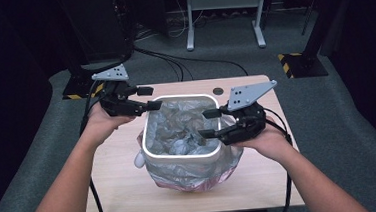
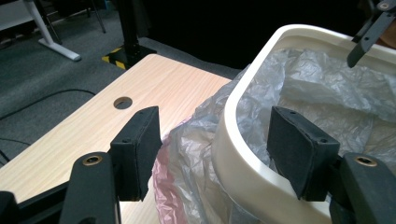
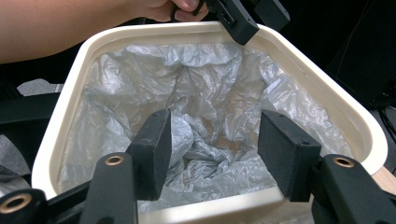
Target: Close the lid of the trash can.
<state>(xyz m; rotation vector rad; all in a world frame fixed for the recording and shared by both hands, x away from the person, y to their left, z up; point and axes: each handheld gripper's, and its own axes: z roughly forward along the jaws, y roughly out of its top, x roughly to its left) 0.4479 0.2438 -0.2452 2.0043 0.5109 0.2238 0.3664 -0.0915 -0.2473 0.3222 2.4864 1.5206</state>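
Note:
A white bin with a rounded-square rim (image 1: 179,155) stands mid-table, lined with a crumpled grey plastic bag (image 1: 177,129). The bag also bulges out below the rim, with a pinkish layer (image 1: 181,183) at the front. My left gripper (image 1: 148,99) is open at the bin's far left corner. In the left gripper view that gripper (image 2: 215,149) straddles the rim (image 2: 238,158), one jaw outside and one inside over the bag (image 2: 327,93). My right gripper (image 1: 210,123) is open at the bin's right side. In the right gripper view it (image 3: 212,149) points into the bag (image 3: 201,93), above the near rim (image 3: 205,210).
The light wooden table (image 1: 127,190) has a round cable hole (image 1: 218,91) behind the bin. On the grey floor beyond stand a white desk frame (image 1: 222,13), black stands with yellow-black tape (image 1: 298,60) and cables (image 1: 173,62). A white lump (image 1: 139,160) sticks out at the bin's left.

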